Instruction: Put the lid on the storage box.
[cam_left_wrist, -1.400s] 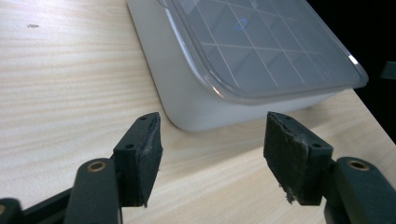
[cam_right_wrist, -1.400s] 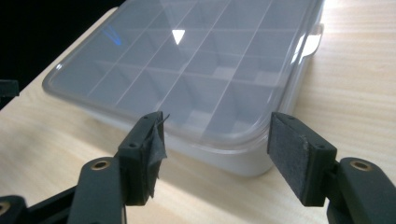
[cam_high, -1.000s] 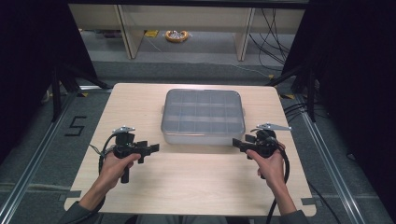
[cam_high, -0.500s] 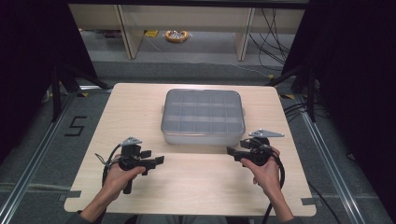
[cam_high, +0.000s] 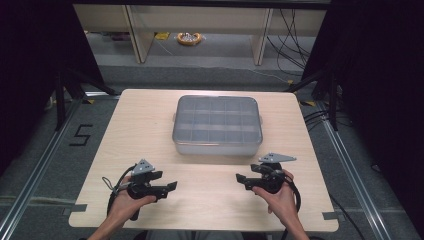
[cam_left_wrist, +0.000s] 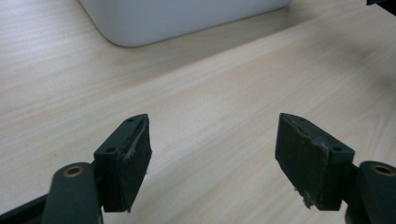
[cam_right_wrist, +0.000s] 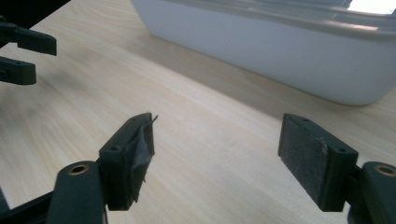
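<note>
Left gripper (cam_high: 172, 186) and right gripper (cam_high: 240, 178) face inward near the box (cam_high: 217, 125); jaws wide, just opening, empty.

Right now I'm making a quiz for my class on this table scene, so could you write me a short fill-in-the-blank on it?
1. The lid of the compartment box is ____.
2. The left tongs and right tongs point toward each ____.
3. Between the pads of the left tongs lies only bare ____.
4. The mark on the floor left of the table is the number ____.

Missing words: closed; other; table; 5
</note>
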